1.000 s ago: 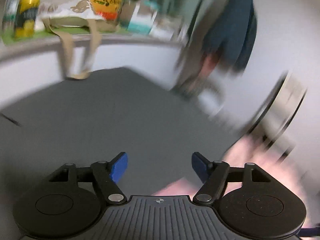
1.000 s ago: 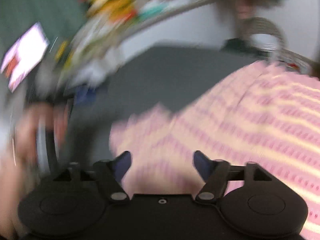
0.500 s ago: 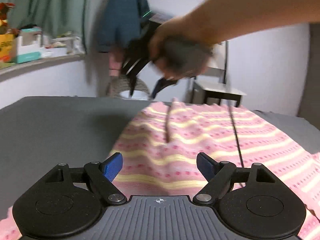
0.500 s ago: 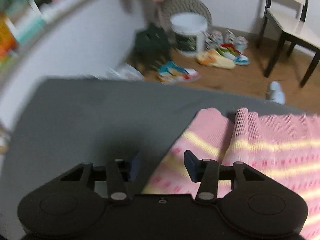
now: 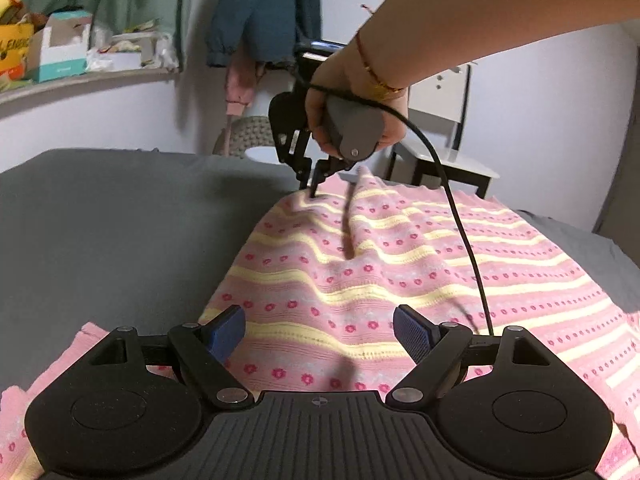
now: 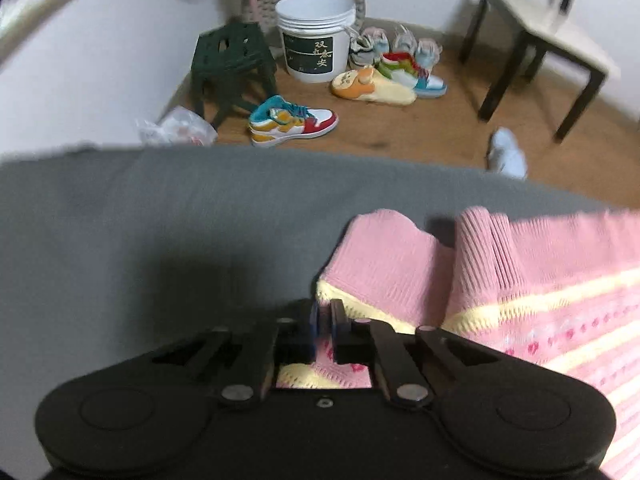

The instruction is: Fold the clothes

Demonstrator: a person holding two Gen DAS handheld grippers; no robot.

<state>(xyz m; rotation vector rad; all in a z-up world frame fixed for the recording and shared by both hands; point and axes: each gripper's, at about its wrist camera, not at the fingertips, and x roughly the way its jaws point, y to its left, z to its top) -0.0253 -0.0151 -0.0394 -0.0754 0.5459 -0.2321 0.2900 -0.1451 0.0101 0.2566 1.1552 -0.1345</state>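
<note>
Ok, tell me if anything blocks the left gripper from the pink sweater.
Nothing visible does. The left gripper hangs open directly over the pink sweater; the right gripper is already shut on its far corner.

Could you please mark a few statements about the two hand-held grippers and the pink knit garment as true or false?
1. The right hand-held gripper is shut on the far corner of the pink knit garment. True.
2. The left hand-held gripper is clamped on the garment. False: its jaws stand wide open above the near part of it.
3. The garment lies on a grey surface. True.
4. The white bucket stands on that surface beside the garment. False: it stands on the floor beyond it, next to a dark green stool.
</note>
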